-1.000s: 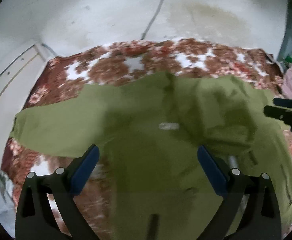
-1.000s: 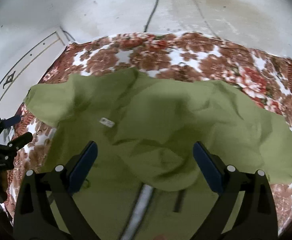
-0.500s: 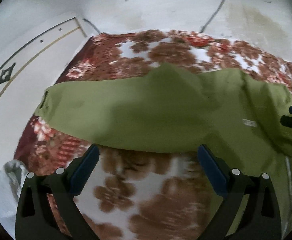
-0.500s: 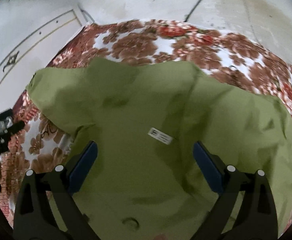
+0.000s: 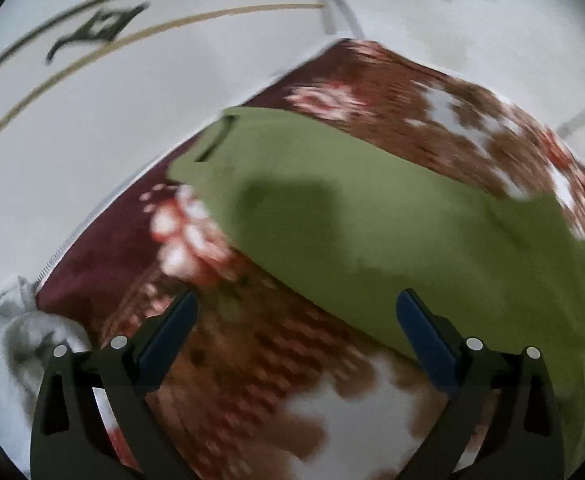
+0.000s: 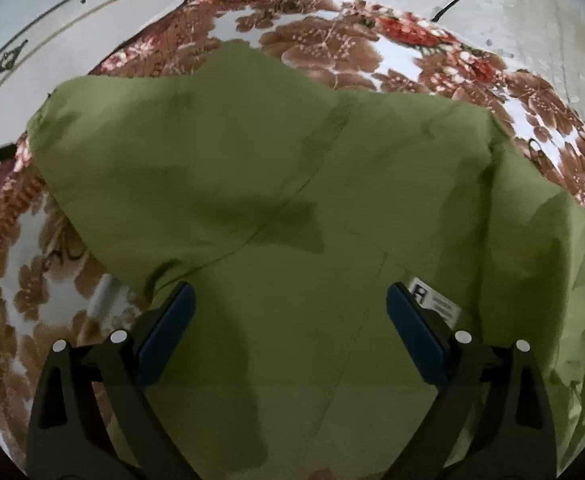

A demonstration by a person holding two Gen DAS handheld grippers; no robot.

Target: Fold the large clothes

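I find the green garment (image 6: 292,184) spread over the floral blanket (image 6: 344,56), filling the centre and lower part of the right wrist view, with creases and a seam running diagonally down its middle. A white label (image 6: 436,300) lies on the cloth in the lower right of that frame, just beside the right fingertip. In the left wrist view the same garment (image 5: 392,232) runs as a band from the upper centre to the right edge, its cuffed end toward the upper left; this frame is blurred. The right gripper (image 6: 290,320) stands with its jaws wide apart over the garment, nothing between them. The left gripper (image 5: 294,330) also has its jaws wide apart, over the bare blanket (image 5: 276,380), its right fingertip at the garment's lower edge; I cannot tell whether it touches. A pale grey cloth (image 5: 8,344) lies bunched at the lower left of the left view. White panelling with a dark motif (image 5: 92,32) fills the upper left there.
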